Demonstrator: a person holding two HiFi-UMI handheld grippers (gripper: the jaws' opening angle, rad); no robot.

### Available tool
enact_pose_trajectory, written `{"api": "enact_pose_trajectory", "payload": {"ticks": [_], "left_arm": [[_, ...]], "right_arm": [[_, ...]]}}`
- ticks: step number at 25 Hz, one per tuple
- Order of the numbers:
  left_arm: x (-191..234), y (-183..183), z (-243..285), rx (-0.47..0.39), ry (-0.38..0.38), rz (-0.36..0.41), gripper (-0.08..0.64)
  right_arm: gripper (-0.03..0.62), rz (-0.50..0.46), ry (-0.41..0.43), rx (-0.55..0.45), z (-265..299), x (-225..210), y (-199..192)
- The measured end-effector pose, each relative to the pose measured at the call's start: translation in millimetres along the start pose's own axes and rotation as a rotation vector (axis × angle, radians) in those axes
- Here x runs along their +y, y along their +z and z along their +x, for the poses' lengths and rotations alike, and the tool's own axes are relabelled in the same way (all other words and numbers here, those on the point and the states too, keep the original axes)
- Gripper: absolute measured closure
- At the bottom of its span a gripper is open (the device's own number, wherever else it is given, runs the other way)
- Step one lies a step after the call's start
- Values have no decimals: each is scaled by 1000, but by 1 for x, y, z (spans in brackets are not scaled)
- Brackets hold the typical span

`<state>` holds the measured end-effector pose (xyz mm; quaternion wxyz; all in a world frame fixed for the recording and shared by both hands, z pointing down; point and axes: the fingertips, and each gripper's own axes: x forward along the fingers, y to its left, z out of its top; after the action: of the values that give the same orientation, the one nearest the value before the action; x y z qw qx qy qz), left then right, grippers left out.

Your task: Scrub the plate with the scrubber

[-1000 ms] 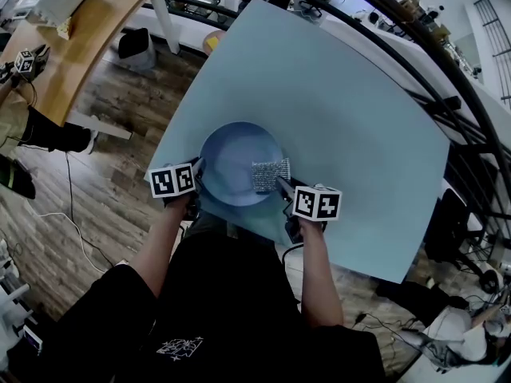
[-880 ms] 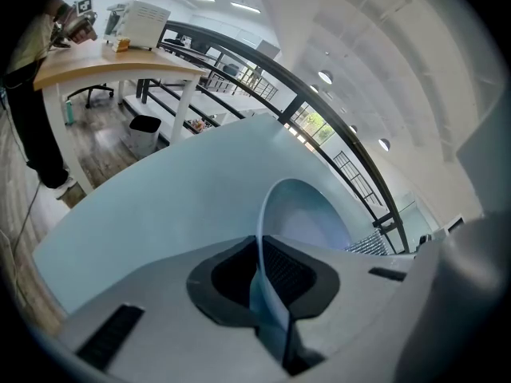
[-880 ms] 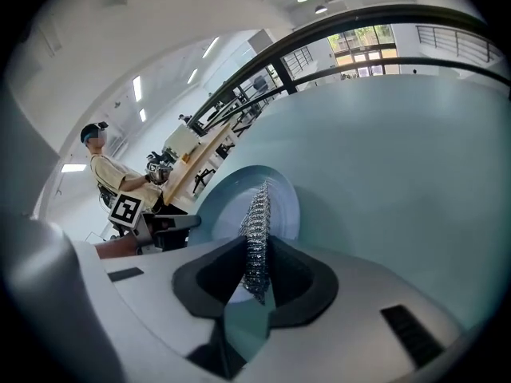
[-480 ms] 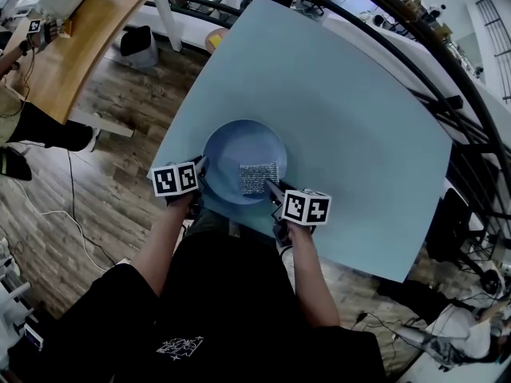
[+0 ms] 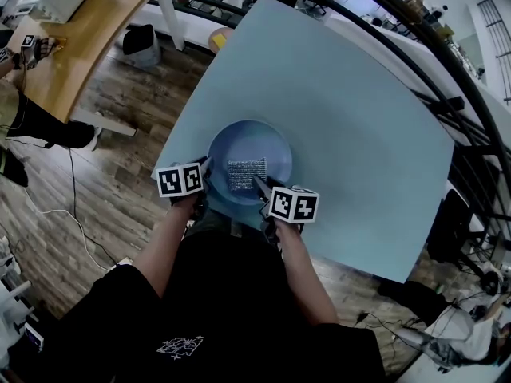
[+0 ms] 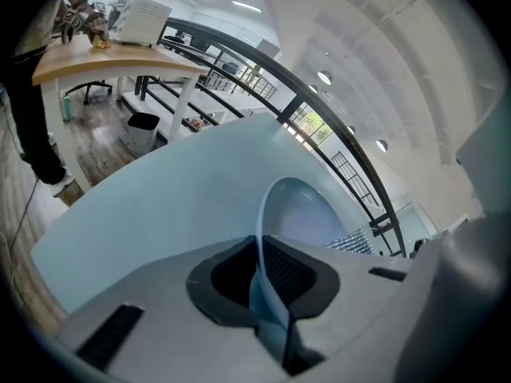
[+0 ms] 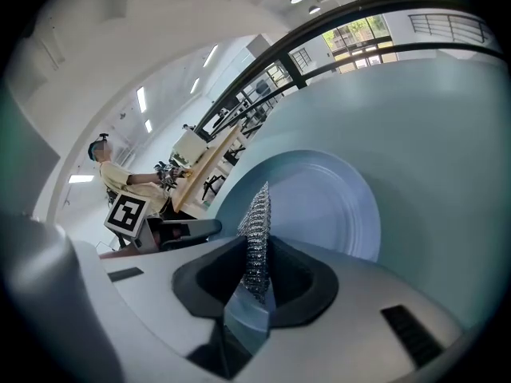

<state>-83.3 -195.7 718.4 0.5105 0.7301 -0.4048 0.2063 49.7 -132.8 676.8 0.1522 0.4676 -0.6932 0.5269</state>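
A blue plate [image 5: 275, 144] sits near the front edge of a pale blue tabletop [image 5: 351, 110]. The left hand-held gripper [image 5: 204, 174] is clamped on the plate's near-left rim. The right hand-held gripper [image 5: 259, 185] pinches a metal mesh scrubber [image 5: 246, 172], which rests on the plate's middle. To scrub well, press the mesh flat and sweep the whole face while the left grip stops the plate from sliding. Around are a wood floor [image 5: 104, 174], a wooden desk [image 5: 88, 30] and a black railing [image 6: 295, 100].
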Motion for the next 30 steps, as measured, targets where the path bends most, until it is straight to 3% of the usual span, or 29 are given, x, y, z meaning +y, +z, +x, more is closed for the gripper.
{"api": "enact_pose_trajectory", "payload": {"ticks": [14,30], "left_arm": [[-3,-2,0,19,-24,10,526],[-2,0,2,32,-29,12,526]], "right_arm": [[512,-30,-15,-35,31,10,38],[512,55,-122,-132,2,-40,68]]}}
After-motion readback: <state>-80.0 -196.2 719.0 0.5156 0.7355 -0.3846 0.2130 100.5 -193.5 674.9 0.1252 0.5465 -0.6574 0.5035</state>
